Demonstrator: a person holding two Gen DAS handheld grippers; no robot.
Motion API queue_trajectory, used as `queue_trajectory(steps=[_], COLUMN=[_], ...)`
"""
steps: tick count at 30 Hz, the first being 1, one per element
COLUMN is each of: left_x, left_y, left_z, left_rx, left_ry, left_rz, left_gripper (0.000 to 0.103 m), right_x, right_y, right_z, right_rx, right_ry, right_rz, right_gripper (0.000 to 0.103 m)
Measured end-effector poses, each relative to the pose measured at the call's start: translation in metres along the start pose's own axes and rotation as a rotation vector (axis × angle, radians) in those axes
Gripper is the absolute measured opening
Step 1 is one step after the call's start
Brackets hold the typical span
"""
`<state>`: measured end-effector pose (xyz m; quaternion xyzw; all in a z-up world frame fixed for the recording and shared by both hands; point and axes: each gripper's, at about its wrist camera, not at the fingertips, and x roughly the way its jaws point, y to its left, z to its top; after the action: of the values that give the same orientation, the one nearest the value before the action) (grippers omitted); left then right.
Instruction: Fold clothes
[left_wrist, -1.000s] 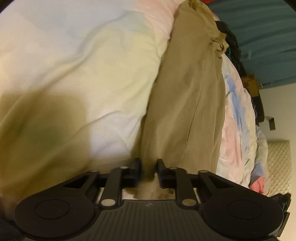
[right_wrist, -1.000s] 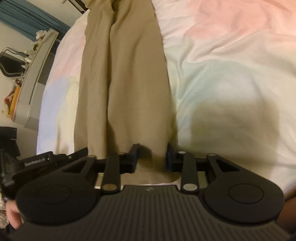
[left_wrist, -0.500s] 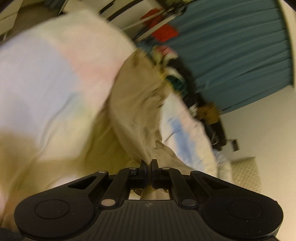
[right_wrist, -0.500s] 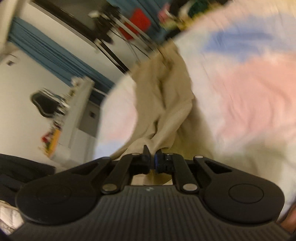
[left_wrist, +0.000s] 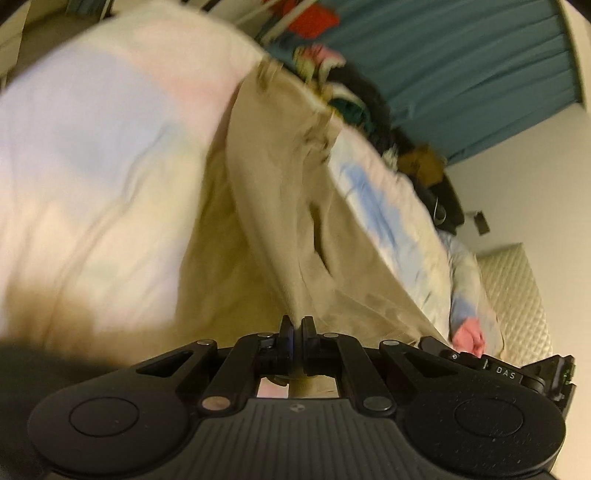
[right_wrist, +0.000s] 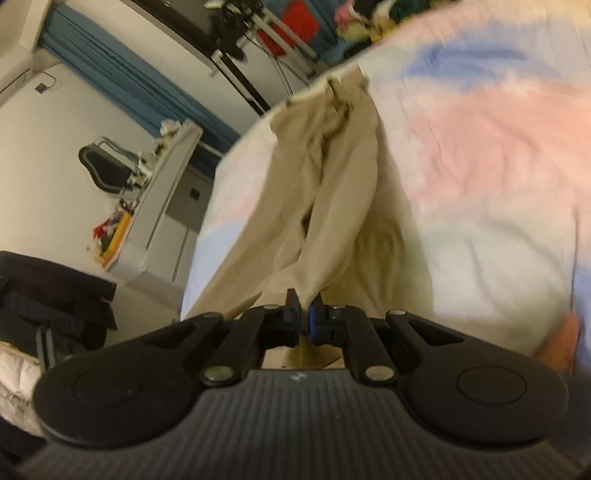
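A pair of khaki trousers (left_wrist: 295, 192) stretches away from me over a pastel tie-dye bedspread (left_wrist: 96, 155). My left gripper (left_wrist: 295, 325) is shut on the near end of the trousers, which hangs lifted off the bed. In the right wrist view the same trousers (right_wrist: 332, 192) run up to their waistband at the far end. There my right gripper (right_wrist: 304, 308) is shut on the near hem as well, with cloth pinched between its pads. The other gripper's body (left_wrist: 509, 373) and a hand (left_wrist: 469, 332) show at the lower right of the left wrist view.
A heap of clothes (left_wrist: 347, 96) lies at the far end of the bed before a teal curtain (left_wrist: 461, 74). A quilted headboard (left_wrist: 517, 295) stands at right. A white shelf unit (right_wrist: 155, 199), a chair (right_wrist: 103, 166) and a clothes rack (right_wrist: 266, 44) stand beyond the bedspread (right_wrist: 480, 166).
Both grippers closed on the trousers' near end and rose, lifting the cloth off the bed. The views tipped up from the bed surface to show the room beyond.
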<state>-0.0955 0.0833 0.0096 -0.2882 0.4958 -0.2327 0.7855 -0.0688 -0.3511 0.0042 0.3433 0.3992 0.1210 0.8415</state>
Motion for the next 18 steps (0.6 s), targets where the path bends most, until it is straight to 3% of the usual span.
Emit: queue_trajectory(steps=[4, 7, 18], left_x=[0.023, 0.049, 0.142], left_y=[0.008, 0.001, -0.019], left_z=[0.022, 0.058, 0.213], left_rx=[-0.032, -0.044, 0.010], left_ry=[0.009, -0.002, -0.104], left_rz=[-0.024, -0.015, 0.109], left_gripper=[0.004, 0.004, 0.004], right_x=[0.007, 0.018, 0.124], right_y=[-0.017, -0.017, -0.018], right_z=[-0.002, 0.015, 0.131], right_rx=[0.072, 0.096, 0.112], right_ry=[0.018, 0.007, -0.085], right_rz=[0.003, 0.000, -0.069], right_gripper=[0.008, 0.008, 0.008])
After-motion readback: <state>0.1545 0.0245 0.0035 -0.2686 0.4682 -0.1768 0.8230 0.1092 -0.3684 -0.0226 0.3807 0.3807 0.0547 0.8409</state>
